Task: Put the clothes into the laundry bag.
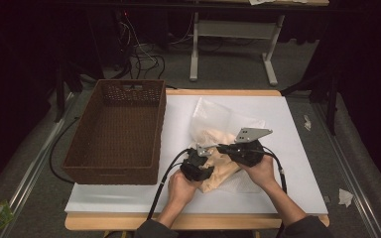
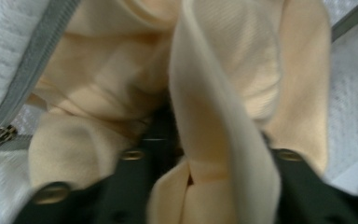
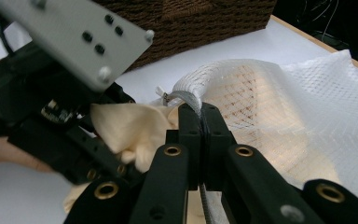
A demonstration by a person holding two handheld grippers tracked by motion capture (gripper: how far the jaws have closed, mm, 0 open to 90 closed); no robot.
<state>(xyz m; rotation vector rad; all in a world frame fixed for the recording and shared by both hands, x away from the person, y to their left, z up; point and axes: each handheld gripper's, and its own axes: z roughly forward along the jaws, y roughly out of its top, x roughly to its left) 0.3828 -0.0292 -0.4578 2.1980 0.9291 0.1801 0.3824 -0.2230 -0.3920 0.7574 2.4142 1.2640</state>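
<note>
Nearest the person, on the white table (image 1: pixel 297 148), both hands work at a white mesh laundry bag (image 3: pixel 303 107) with a grey zipper (image 2: pixel 32 65) along its mouth, out of which a cream cloth garment (image 2: pixel 121 70) is coming. The left gripper (image 1: pixel 197 166) sits low over the bunched cloth at the bag's mouth; in the left gripper view its two black jaws stand on either side of a thick fold of the cream fabric, which fills the gap between them, so the jaws look clamped on the garment. The right gripper (image 3: pixel 200 135) lies just beside it, and in its own view the jaws are pressed tightly together on the bag's zippered edge, pinning the mesh in place. The step in hand appears to be drawing the garment out of the bag while the bag is held back. The next move likely calls for the left hand to pull the cloth steadily away from the opening, with the right keeping its pinch so the mesh does not follow, and care that the fabric does not snag on the zipper teeth. Farther off, to the left, a brown woven basket (image 1: pixel 116 131) stands on the table, a probable destination for the garment.
</note>
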